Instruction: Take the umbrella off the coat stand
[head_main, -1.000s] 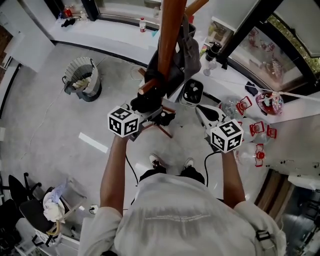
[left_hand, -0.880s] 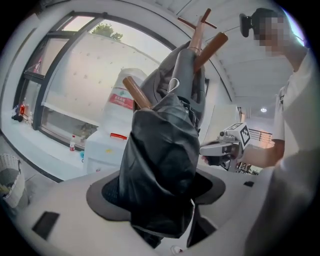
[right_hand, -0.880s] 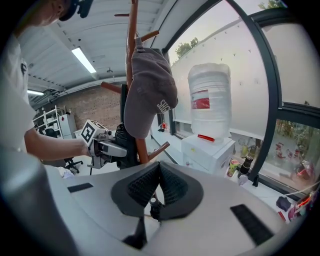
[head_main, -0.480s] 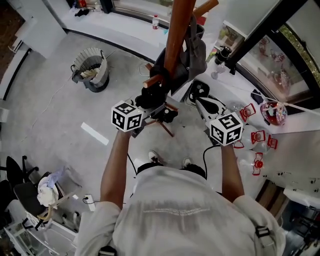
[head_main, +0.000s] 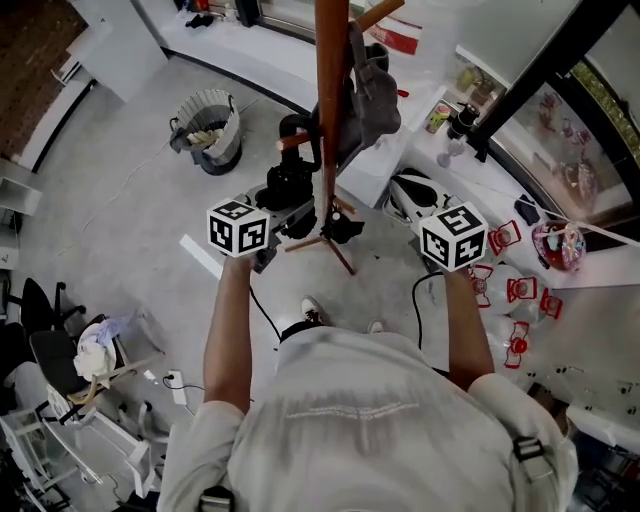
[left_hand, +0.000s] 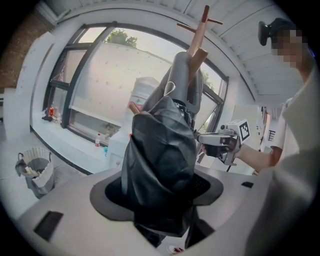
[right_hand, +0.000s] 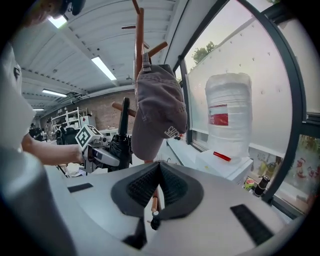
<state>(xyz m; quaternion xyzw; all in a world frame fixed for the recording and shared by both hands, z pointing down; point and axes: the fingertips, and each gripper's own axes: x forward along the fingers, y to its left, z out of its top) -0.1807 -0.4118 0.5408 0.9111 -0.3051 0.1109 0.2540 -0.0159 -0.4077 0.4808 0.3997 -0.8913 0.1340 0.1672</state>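
Note:
The black folded umbrella (head_main: 290, 185) hangs beside the brown coat stand pole (head_main: 329, 90), with its hooked handle (head_main: 290, 126) left of the pole. My left gripper (head_main: 288, 207) grips its bundled canopy (left_hand: 159, 155), and the jaws are still closing, pads pressed into the fabric on both sides. In its own view the left gripper (left_hand: 159, 192) is filled by the umbrella. My right gripper (head_main: 412, 196) stays right of the stand, apart from it. Its pads (right_hand: 150, 182) meet with nothing between them. A grey cap (right_hand: 157, 115) hangs on the stand (right_hand: 140, 40).
The stand's legs (head_main: 338, 252) spread on the floor near the person's feet. A bin (head_main: 210, 130) stands to the left, and several red-capped bottles (head_main: 512, 290) lie at the right. A big water jug (right_hand: 227, 115) sits on the white sill. An office chair (head_main: 40, 345) is near left.
The left gripper's jaws have closed in on the umbrella. Both grippers have risen a little beside the stand, and the umbrella's hooked handle has come into sight left of the pole.

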